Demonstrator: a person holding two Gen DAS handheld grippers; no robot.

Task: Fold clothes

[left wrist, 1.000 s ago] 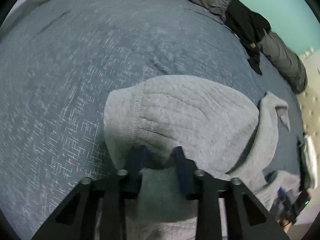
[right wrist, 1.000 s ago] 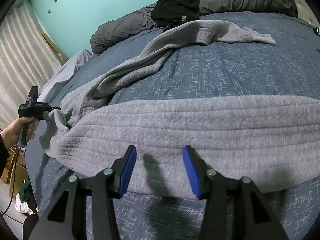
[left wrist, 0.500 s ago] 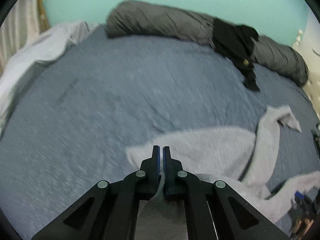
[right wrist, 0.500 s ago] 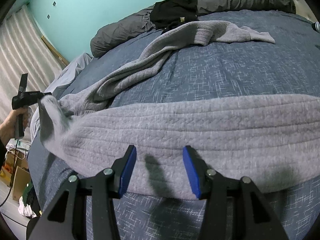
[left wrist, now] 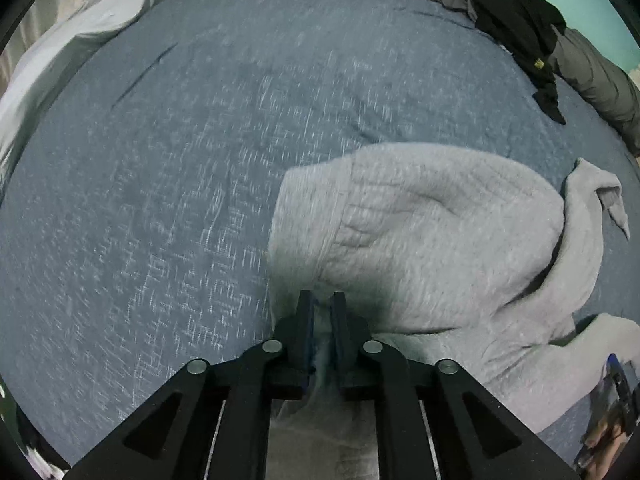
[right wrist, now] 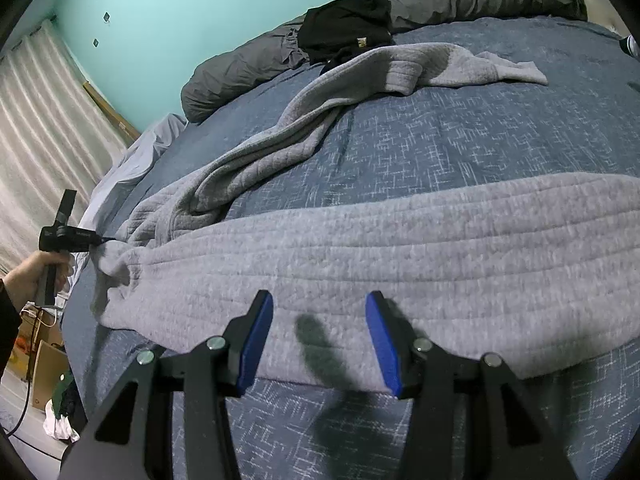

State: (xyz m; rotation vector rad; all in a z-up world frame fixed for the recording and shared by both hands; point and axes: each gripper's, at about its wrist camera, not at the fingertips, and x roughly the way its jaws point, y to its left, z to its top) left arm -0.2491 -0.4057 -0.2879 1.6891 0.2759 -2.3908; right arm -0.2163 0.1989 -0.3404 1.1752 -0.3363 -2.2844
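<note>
The grey sweater [right wrist: 400, 248] lies spread across the blue bed cover [right wrist: 480, 128], its hem edge just under and ahead of the right gripper [right wrist: 318, 336], whose fingers stand apart above the cloth and grip nothing. At the far end, the left gripper [left wrist: 320, 320] has a bunched corner of the same sweater running up between its fingers [left wrist: 305, 328]; its jaws have just been opening a little, and a narrow gap shows with cloth in it, so I cannot tell whether the pads press on the fabric. That is the main risk, as I judge it: a loosened hold on thick, ribbed knit could let the corner slide out from between the fingers and drop back in a heap, spoiling the fold line. One sleeve [right wrist: 440, 68] trails well beyond the right fingers toward the black garment [right wrist: 348, 28]; a pull from the left end may drag it crooked. The right fingers, closing on the hem, might also catch the bed cover beneath.
</note>
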